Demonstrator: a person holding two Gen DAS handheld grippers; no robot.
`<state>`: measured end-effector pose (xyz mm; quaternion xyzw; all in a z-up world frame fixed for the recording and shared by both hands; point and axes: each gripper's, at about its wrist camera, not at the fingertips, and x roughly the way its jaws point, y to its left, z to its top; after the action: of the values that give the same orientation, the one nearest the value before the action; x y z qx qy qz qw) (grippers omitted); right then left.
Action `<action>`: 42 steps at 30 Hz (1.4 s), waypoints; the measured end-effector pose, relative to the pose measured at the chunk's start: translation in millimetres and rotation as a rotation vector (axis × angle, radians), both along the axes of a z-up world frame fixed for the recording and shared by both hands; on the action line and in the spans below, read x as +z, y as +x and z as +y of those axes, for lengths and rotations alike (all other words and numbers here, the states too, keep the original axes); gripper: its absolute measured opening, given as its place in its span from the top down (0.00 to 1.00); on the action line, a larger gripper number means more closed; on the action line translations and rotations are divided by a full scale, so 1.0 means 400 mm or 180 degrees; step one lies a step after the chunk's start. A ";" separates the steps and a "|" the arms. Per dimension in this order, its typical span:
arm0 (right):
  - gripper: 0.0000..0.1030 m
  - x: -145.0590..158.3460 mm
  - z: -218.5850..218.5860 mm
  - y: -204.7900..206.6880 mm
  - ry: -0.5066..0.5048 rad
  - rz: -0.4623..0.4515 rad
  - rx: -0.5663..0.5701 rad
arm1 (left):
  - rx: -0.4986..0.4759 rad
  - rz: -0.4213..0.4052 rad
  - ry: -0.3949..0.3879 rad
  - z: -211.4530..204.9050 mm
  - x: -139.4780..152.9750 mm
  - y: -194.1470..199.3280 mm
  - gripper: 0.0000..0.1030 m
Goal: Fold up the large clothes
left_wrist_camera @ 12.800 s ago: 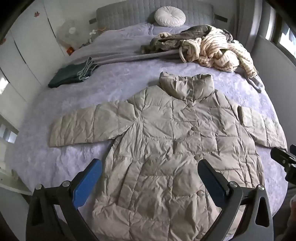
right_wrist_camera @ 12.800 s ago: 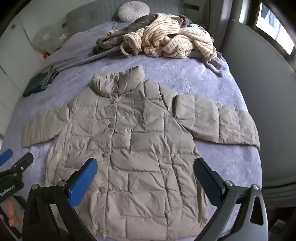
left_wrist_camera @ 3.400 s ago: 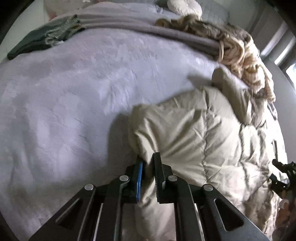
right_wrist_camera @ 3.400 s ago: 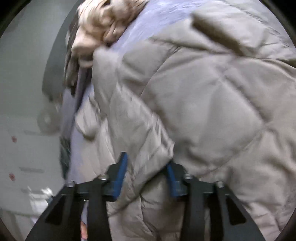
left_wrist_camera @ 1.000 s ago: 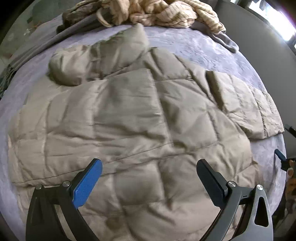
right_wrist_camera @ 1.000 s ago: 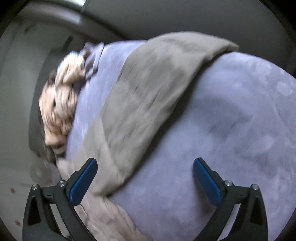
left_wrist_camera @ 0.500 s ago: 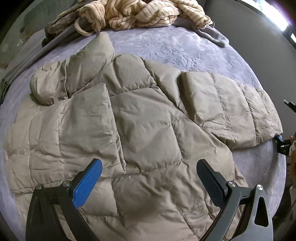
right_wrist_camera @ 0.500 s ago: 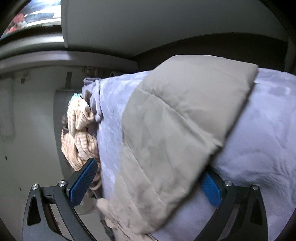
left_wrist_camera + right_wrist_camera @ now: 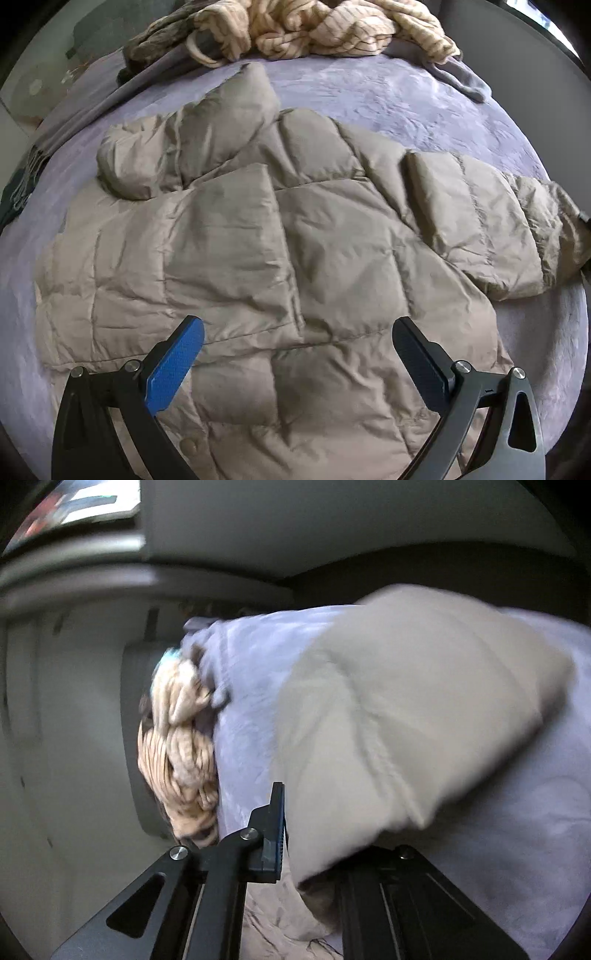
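Observation:
A beige quilted puffer jacket (image 9: 295,240) lies spread on the purple bed cover (image 9: 406,103). Its left sleeve is folded in across the body. My left gripper (image 9: 295,354) hovers open above the jacket's lower half, with nothing between its fingers. The right sleeve (image 9: 480,221) stretches out to the bed's right edge, where its cuff is bunched up. In the right wrist view my right gripper (image 9: 317,834) is closing on that sleeve's end (image 9: 424,720). The fabric fills the gap and hides the right finger, and the blue left pad (image 9: 277,830) presses against it.
A heap of striped cream knitwear (image 9: 314,29) and grey-brown clothes lies at the head of the bed. Dark green folded clothes (image 9: 11,195) show at the left edge. A grey wall panel (image 9: 535,55) runs close along the bed's right side.
My right gripper's jaws have gone from wide open around the sleeve end to closed on it, and the cuff has bunched. The left gripper drifted slightly over the jacket and stays open.

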<state>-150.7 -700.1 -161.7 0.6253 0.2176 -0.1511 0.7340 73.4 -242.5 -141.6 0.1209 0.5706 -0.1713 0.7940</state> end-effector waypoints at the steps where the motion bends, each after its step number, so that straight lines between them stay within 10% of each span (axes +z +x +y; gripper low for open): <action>1: 0.92 0.027 0.014 0.020 -0.0134 0.0014 0.0098 | 0.0032 0.0002 0.0000 0.009 0.000 0.003 0.01; 11: 0.92 0.238 0.358 0.293 -0.1568 0.0115 0.1363 | 0.0204 -0.0034 -0.0070 0.111 0.005 0.039 0.01; 21: 0.92 0.102 0.827 0.443 -0.2496 0.0543 0.2616 | 0.0410 -0.0041 -0.0076 0.292 -0.018 0.089 0.01; 33: 0.91 -0.123 0.924 0.473 -0.2013 0.1136 0.2891 | 0.0601 -0.0032 -0.0241 0.438 -0.054 0.152 0.01; 35: 0.80 -0.102 0.899 0.450 -0.1778 0.1079 0.2807 | 0.0608 -0.0013 -0.0344 0.447 -0.051 0.154 0.01; 37: 0.43 -0.078 0.870 0.412 -0.1635 0.0971 0.2630 | 0.0606 -0.0002 -0.0451 0.451 -0.049 0.162 0.01; 42: 0.37 -0.028 0.758 0.324 -0.1194 0.0626 0.1986 | 0.0566 -0.0001 -0.0643 0.454 -0.047 0.193 0.01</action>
<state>-21.2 -396.8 -173.1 0.3661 0.4357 -0.0168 0.8221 150.5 -60.8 -160.5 -0.0107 0.5589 -0.1567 0.8142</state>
